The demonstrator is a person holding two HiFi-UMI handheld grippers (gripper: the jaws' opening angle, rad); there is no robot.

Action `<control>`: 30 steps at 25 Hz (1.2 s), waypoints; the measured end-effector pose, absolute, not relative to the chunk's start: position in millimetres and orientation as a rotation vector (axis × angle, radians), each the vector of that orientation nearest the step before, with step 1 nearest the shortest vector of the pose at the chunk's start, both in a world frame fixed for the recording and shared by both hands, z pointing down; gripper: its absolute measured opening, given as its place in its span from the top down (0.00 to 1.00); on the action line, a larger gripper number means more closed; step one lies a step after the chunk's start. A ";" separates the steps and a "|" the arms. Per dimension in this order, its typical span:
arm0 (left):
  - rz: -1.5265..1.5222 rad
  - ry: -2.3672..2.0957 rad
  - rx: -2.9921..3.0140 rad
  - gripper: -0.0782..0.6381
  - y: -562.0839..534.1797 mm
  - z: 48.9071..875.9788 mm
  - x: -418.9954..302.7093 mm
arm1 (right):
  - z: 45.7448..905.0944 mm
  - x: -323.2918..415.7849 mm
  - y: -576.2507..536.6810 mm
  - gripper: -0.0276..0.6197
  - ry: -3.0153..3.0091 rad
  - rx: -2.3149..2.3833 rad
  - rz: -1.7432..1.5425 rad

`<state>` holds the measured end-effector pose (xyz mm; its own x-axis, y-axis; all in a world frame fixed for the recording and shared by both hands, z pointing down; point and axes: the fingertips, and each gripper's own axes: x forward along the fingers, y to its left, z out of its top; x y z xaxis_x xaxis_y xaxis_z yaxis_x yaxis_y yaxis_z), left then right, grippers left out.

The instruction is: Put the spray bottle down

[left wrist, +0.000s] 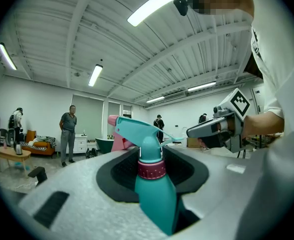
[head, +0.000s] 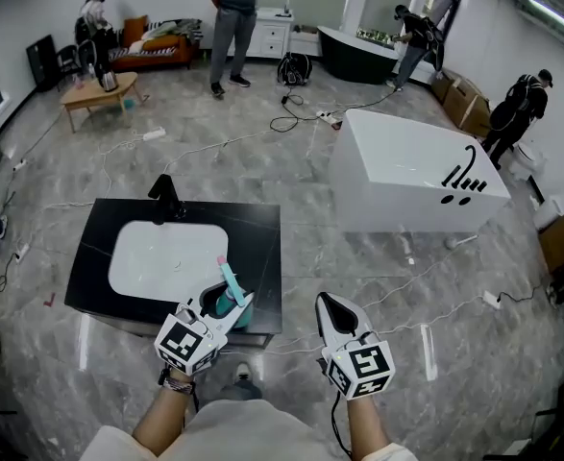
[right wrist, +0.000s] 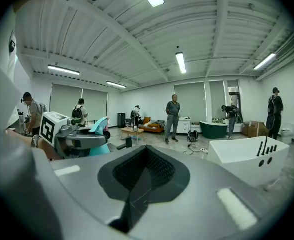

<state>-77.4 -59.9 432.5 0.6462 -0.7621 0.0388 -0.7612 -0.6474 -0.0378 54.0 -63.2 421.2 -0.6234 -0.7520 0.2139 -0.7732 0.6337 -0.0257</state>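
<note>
Seen from the head, a person holds a claw in each hand above a grey marble floor. The left claw is clamped on a teal spray bottle, its jaws partly apart with the pads pressing the bottle's body below a pink collar. The bottle stands roughly upright, held over the front right corner of a black surface, just beside its white basin. A black tap stands behind the basin. The right claw is closed and empty, off to the right of the surface. A white tub stands farther back.
</note>
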 end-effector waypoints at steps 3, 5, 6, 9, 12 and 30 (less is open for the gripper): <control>-0.079 1.299 -2.849 0.68 -81.4 438.1 -82.1 | 425.2 50.0 -82.4 0.95 -2.655 1.279 0.179; -0.079 1.284 -2.860 0.68 -94.7 440.0 -84.9 | 426.7 46.6 -94.6 0.95 -2.646 1.295 0.183; -0.079 1.275 -2.864 0.68 -100.8 440.6 -85.5 | 427.4 45.3 -100.4 0.95 -2.642 1.303 0.185; -0.081 1.253 -2.877 0.68 -116.6 444.7 -87.3 | 431.7 42.5 -115.7 0.95 -2.629 1.321 0.192; -0.077 1.229 -2.889 0.68 -130.1 446.9 -88.8 | 436.1 38.9 -129.5 0.95 -2.616 1.335 0.196; -0.053 1.185 -2.927 0.68 -208.2 465.0 -92.5 | 446.3 25.7 -168.4 0.95 -2.554 1.383 0.242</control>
